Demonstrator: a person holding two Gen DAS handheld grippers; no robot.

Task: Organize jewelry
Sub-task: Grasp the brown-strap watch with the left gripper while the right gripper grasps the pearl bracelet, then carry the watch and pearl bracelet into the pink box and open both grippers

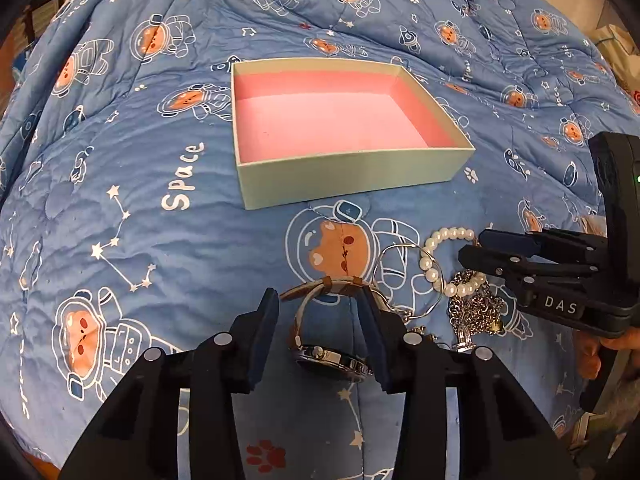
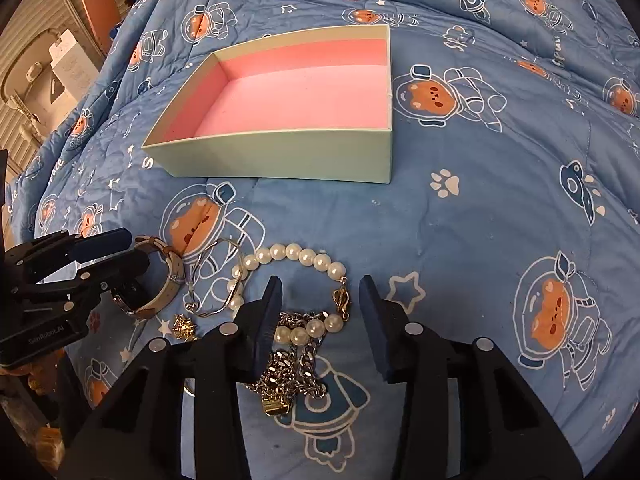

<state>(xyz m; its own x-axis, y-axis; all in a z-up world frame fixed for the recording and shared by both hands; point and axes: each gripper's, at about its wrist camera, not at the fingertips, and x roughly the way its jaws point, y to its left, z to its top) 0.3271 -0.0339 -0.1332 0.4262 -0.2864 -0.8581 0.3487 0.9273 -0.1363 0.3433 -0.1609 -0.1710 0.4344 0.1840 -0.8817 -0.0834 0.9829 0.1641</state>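
Note:
A wristwatch with a pale strap lies on the blue quilt between the fingers of my left gripper, whose jaws stand apart with a gap on the left side. My right gripper straddles a pearl bracelet and a silver chain, its right pad clear of them. A thin silver bangle lies between watch and pearls. The open box, mint outside and pink inside, sits empty beyond the jewelry. Each view shows the other gripper: right, left.
The space-print quilt covers the whole surface in soft folds. A small gold piece lies near the chain, and a gold clasp sits at the chain's near end. The box stands just behind the pile.

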